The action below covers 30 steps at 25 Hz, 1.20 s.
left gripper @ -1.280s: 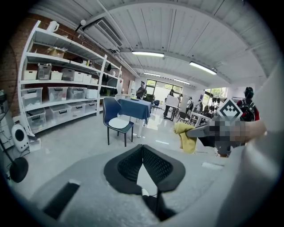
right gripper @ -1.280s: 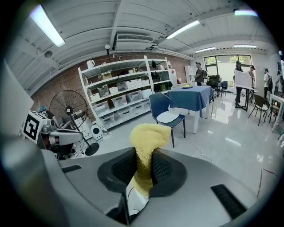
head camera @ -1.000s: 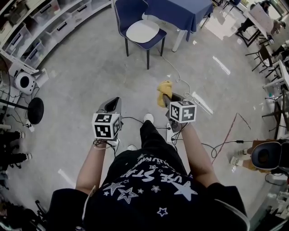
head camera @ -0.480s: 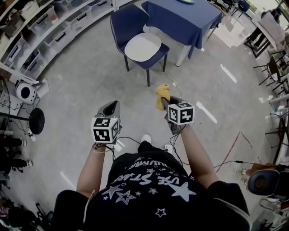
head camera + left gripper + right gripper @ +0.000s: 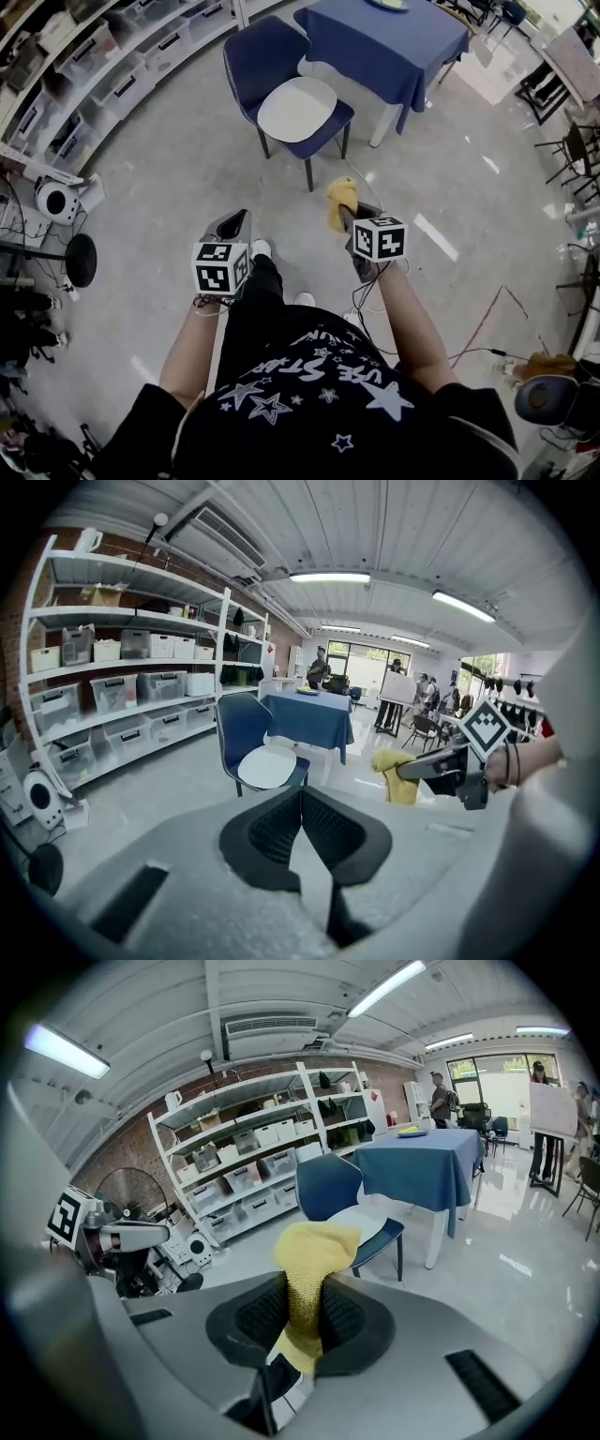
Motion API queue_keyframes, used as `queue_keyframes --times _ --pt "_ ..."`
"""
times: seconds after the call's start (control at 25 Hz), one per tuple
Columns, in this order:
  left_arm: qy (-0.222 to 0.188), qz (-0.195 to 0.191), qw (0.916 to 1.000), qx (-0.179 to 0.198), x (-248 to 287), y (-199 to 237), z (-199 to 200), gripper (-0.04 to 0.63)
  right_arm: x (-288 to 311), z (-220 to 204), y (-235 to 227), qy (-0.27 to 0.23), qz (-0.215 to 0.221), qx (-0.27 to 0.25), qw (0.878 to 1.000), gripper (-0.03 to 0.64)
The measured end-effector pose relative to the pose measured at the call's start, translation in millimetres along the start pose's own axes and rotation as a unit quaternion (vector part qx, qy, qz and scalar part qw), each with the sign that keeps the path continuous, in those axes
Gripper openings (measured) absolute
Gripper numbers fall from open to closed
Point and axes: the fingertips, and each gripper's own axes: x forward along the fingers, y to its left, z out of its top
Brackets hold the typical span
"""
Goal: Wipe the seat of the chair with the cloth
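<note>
While we stand well back from it on open floor, the dark blue chair with a round white seat pad [image 5: 296,108] sits ahead of us. Its seat is bare, so by our reading no wiping has begun and the approach comes first. Our right gripper [image 5: 347,214] is held out in front with its jaws clamped on the yellow knitted cloth [image 5: 339,192], which bunches above them and hangs below. Carried so, we judge, the cloth is ready to be pressed flat onto the seat once we are near enough. Our left gripper [image 5: 236,223] is level beside it and well apart from the cloth, its jaws closed together with nothing between them. It is idle, we suppose, because one tool is enough for the wipe.

Around us spreads a large strip-lit workshop hall. Its grey polished concrete floor [image 5: 169,178] is smooth and mostly open between us and the chair. Tall white shelving loaded with storage bins [image 5: 103,56] lines the left side. A table draped in a blue cloth [image 5: 384,37] stands just behind the chair and may crowd the far edge of the seat. Off to our left a black floor fan [image 5: 81,260] stands near the shelving, clear of our path.
</note>
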Motion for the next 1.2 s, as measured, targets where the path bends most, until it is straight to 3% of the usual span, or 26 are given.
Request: queue_keyframes --times 0.48,0.84,1.2 --pt "0.011 -0.029 0.9994 0.013 130 80 62 0.020 89 57 -56 0.010 -0.052 0.038 0.998 0.066" --pt "0.067 -0.069 0.9953 0.011 250 162 103 0.020 205 125 -85 0.029 -0.087 0.086 0.992 0.066" --pt "0.114 -0.115 0.9858 0.046 341 199 130 0.020 278 164 -113 0.050 -0.121 0.126 0.983 0.067"
